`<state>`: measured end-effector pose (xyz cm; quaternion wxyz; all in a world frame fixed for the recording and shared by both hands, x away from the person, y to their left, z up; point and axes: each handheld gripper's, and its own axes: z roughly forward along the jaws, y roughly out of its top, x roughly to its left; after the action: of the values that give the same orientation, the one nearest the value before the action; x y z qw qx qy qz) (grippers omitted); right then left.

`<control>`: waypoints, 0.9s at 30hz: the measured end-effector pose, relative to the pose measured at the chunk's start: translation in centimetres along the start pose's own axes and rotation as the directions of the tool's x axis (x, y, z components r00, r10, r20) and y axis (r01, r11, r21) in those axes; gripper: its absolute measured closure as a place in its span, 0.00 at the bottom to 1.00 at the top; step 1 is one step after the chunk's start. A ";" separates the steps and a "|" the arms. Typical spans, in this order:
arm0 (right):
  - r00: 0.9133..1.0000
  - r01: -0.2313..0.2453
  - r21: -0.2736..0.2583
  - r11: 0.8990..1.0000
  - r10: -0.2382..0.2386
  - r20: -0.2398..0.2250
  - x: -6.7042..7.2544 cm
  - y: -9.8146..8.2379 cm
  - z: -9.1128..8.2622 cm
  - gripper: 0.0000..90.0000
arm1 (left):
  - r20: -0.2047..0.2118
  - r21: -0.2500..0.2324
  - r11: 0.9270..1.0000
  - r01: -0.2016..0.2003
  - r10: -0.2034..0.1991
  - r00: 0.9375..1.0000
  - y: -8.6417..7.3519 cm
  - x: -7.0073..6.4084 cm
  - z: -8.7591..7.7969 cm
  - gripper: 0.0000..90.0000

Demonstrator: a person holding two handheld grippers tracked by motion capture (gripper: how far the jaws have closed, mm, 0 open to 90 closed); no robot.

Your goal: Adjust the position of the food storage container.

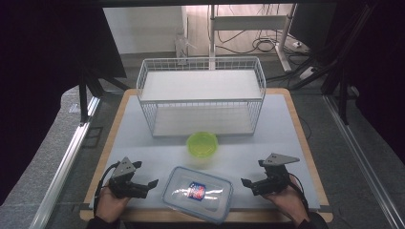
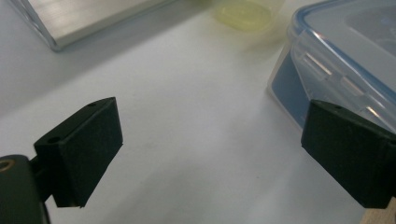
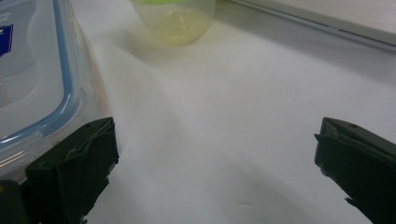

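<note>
Clear plastic box (image 1: pixel 197 193) sits between left gripper (image 1: pixel 149 184) and right gripper (image 1: pixel 246 182), jaws apart and empty, so an uneven squeeze could skid it off the table (image 1: pixel 286 129) edge.

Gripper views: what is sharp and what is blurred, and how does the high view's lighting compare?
Left gripper view: the black pads are fairly sharp, the green bowl a pale smear, the clear container soft with glare streaks on its clip. Right gripper view: the bowl is blurred too. High view: the table is evenly lit, the surroundings dark.
</note>
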<state>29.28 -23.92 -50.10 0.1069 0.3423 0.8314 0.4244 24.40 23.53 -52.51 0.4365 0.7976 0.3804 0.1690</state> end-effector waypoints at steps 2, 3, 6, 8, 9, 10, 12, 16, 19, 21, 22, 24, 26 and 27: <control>1.000 0.001 0.005 1.000 -0.001 0.004 0.1 0.1 0.1 0.00 | -0.006 -0.010 1.000 -0.005 0.005 1.000 0.0 0.0 -0.1 0.06; 1.000 0.003 0.008 1.000 -0.003 0.008 0.2 0.1 0.1 0.01 | -0.017 -0.019 1.000 -0.008 0.008 1.000 0.0 -0.1 -0.2 0.07; 1.000 0.000 0.006 1.000 0.000 0.013 0.3 0.2 0.1 0.05 | -0.018 -0.026 1.000 0.000 -0.001 1.000 -0.1 0.0 -0.3 0.06; 1.000 -0.004 0.002 1.000 0.004 0.016 0.2 0.2 0.0 0.09 | -0.008 -0.030 1.000 0.008 -0.008 1.000 -0.1 0.1 -0.3 0.07; 1.000 -0.024 0.000 1.000 0.024 0.010 0.0 0.2 0.0 0.11 | -0.007 -0.028 1.000 0.008 -0.008 1.000 -0.1 0.1 -0.3 0.07; 1.000 -0.024 0.000 1.000 0.024 0.010 0.0 0.2 0.0 0.11 | -0.008 -0.026 1.000 0.004 -0.004 1.000 -0.1 0.1 -0.2 0.07; 0.999 -0.036 -0.005 0.999 0.036 -0.005 -0.2 0.2 -0.1 0.14 | -0.006 -0.019 1.000 -0.003 0.003 1.000 -0.2 0.1 -0.1 0.07; 0.999 -0.033 -0.019 0.999 0.032 -0.018 -0.1 0.2 -0.2 0.21 | -0.008 -0.013 1.000 -0.013 0.013 1.000 -0.2 0.0 0.0 0.07; 1.000 -0.022 -0.024 0.999 0.021 -0.020 0.0 0.3 -0.3 0.26 | -0.007 -0.018 1.000 -0.010 0.010 1.000 -0.2 0.0 -0.1 0.07; 1.000 -0.022 -0.027 0.999 0.021 -0.022 0.1 0.3 -0.4 0.28 | -0.006 -0.019 1.000 -0.009 0.009 1.000 -0.2 0.0 -0.1 0.07; 1.000 -0.019 -0.028 0.999 0.018 -0.020 0.1 0.4 -0.4 0.30 | -0.007 -0.020 1.000 -0.009 0.009 1.000 -0.2 0.0 -0.1 0.07; 1.000 -0.006 -0.026 1.000 0.006 -0.008 0.3 0.5 -0.6 0.32 | -0.003 -0.025 1.000 -0.005 0.005 1.000 -0.1 0.0 -0.2 0.08; 1.000 0.001 -0.027 1.000 -0.001 -0.002 0.5 0.6 -0.8 0.36 | 0.004 -0.030 1.000 0.006 -0.006 1.000 -0.1 0.0 -0.2 0.08; 1.000 -0.002 -0.037 0.999 0.002 -0.013 0.6 0.8 -1.1 0.42 | 0.009 -0.034 0.999 0.013 -0.012 1.000 -0.1 0.0 -0.3 0.08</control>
<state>28.71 -23.87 -48.77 0.1077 0.3384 0.8237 0.4421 24.19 23.72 -52.41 0.4526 0.7886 0.3805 0.1690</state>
